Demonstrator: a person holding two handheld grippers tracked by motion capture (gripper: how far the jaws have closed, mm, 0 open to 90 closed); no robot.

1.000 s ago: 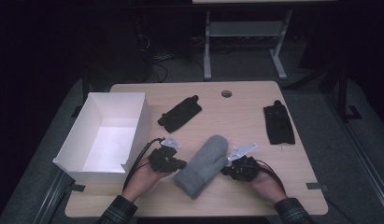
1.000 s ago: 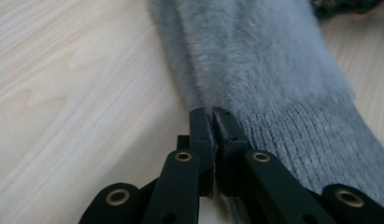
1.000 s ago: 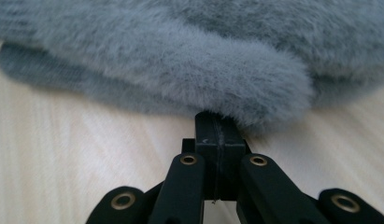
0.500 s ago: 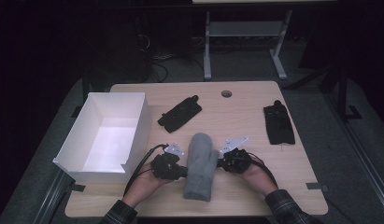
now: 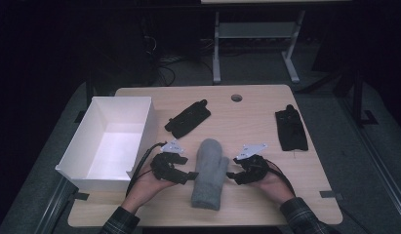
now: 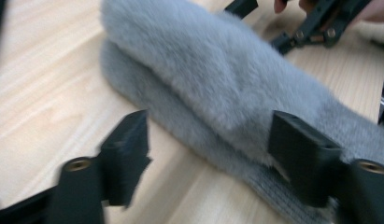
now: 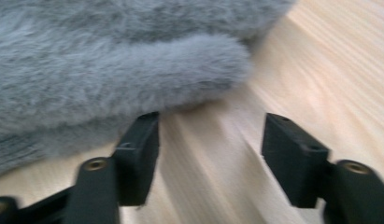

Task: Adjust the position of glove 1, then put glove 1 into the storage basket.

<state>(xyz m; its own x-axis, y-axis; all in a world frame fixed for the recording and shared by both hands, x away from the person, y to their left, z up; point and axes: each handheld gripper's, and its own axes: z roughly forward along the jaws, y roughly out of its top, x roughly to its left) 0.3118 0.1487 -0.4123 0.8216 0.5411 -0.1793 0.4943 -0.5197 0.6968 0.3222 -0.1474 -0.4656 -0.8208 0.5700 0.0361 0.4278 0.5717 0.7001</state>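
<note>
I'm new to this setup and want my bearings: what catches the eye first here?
A fluffy grey mitten lies at the near middle of the wooden table, flanked by the left gripper and right gripper, whose jaws have just opened off it. A white box sits at the left; two black gloves lie farther back.
</note>
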